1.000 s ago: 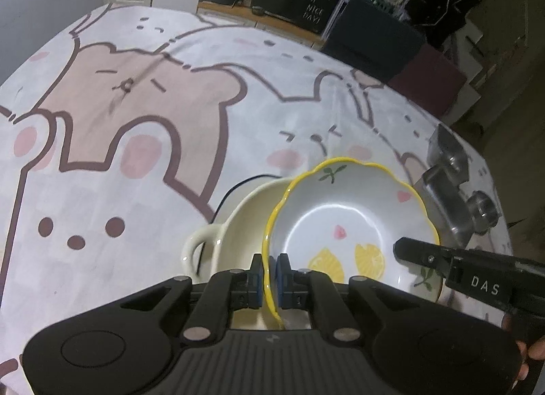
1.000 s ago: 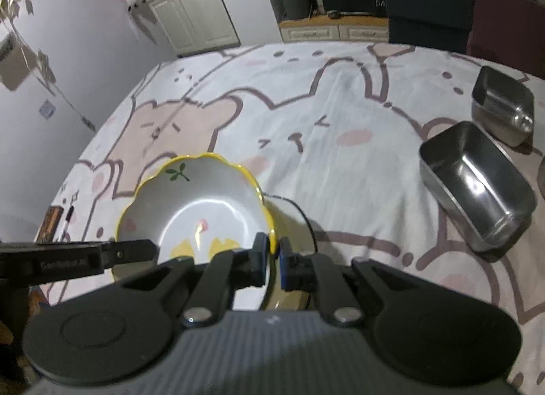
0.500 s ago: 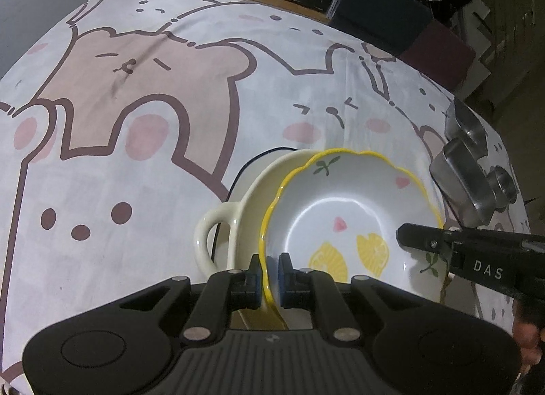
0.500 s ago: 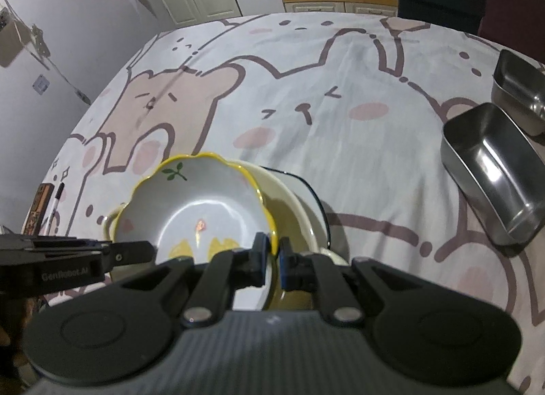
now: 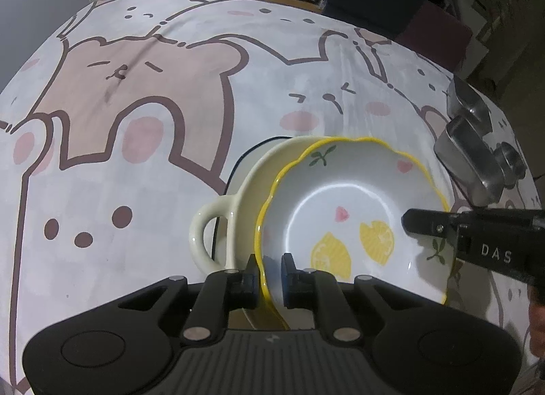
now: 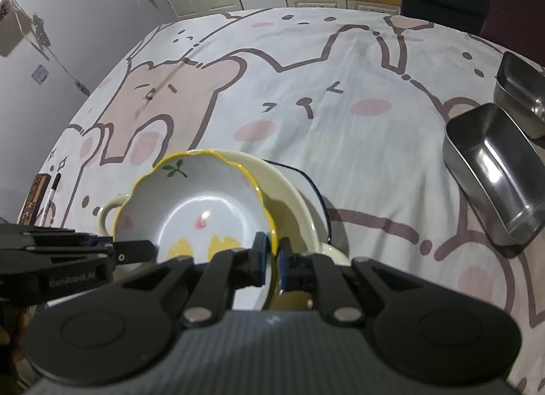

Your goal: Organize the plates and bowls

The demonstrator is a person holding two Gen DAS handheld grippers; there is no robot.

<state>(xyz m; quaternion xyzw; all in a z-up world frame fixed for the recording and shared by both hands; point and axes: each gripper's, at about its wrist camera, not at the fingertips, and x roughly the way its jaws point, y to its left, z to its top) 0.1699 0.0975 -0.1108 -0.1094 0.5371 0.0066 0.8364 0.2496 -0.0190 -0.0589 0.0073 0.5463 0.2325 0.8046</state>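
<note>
Loosening, the left gripper (image 5: 269,277) has just been opening, with the lemon bowl's (image 5: 351,214) rim between its pads, while the right gripper (image 6: 271,260) pinches the opposite rim. The bowl now sits lower, nested in the cream handled dish (image 5: 218,224), so release looks underway. Only the right view shows both steel tins (image 6: 494,170) at three o'clock and a pen (image 6: 51,194) at nine.

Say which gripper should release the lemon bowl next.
Right. The right gripper clamps the rim of the lemon bowl; on the left gripper the jaws have just been opening, rim loose between them.
</note>
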